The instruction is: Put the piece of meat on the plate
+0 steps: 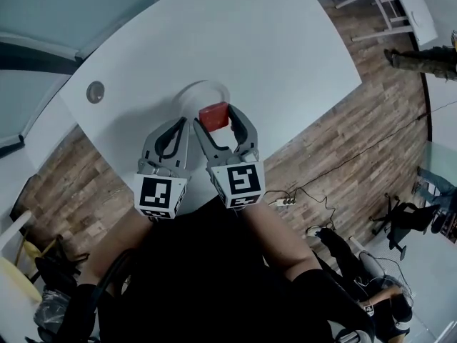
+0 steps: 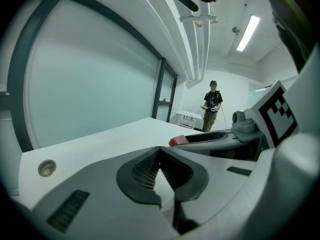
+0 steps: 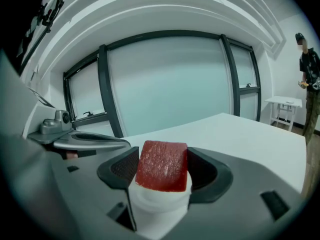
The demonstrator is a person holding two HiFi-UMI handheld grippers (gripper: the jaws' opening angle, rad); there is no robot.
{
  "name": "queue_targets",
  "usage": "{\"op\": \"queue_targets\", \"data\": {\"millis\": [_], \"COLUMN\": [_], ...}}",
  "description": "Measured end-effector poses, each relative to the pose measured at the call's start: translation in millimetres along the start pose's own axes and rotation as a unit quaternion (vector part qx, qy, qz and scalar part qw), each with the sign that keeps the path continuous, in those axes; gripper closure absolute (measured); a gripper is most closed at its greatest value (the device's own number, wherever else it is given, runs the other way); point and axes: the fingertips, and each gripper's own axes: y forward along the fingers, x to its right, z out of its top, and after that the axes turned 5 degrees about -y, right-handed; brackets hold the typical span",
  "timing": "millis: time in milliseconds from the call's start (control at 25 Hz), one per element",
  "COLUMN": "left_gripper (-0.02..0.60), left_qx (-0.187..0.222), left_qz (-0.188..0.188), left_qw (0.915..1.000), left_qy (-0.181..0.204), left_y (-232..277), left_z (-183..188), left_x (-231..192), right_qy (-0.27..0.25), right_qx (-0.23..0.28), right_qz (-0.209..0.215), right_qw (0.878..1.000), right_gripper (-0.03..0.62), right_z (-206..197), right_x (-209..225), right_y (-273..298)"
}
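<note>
With the piece of meat clamped in the right hand-held gripper over the plate, only the release seems left; the left hand-held gripper hovers beside the plate, jaws together, empty.

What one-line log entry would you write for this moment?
right gripper: shut on meat | left gripper: shut, empty | meat: over plate, held

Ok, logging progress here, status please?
Right tongs shut on the red rectangular piece of meat, over the round white plate. Left tongs shut, empty. Nothing in the way.
</note>
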Motion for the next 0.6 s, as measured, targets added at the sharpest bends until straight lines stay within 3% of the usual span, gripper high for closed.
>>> {"op": "queue_targets", "data": {"millis": [600], "left_gripper": [0.578], "left_qx": [-0.021], "left_qz": [0.004], "left_qw": [0.9998], "left_qy": [-0.004], "left_y": [17], "left_z": [-17], "left_x": [-12], "right_qy": [-0.003], "right_qx": [-0.040], "right_qz": [0.009], "right_qw": [0.999], "right_gripper": [0.292], "right_z": [-30], "right_x": [3], "right_y": [26]}}
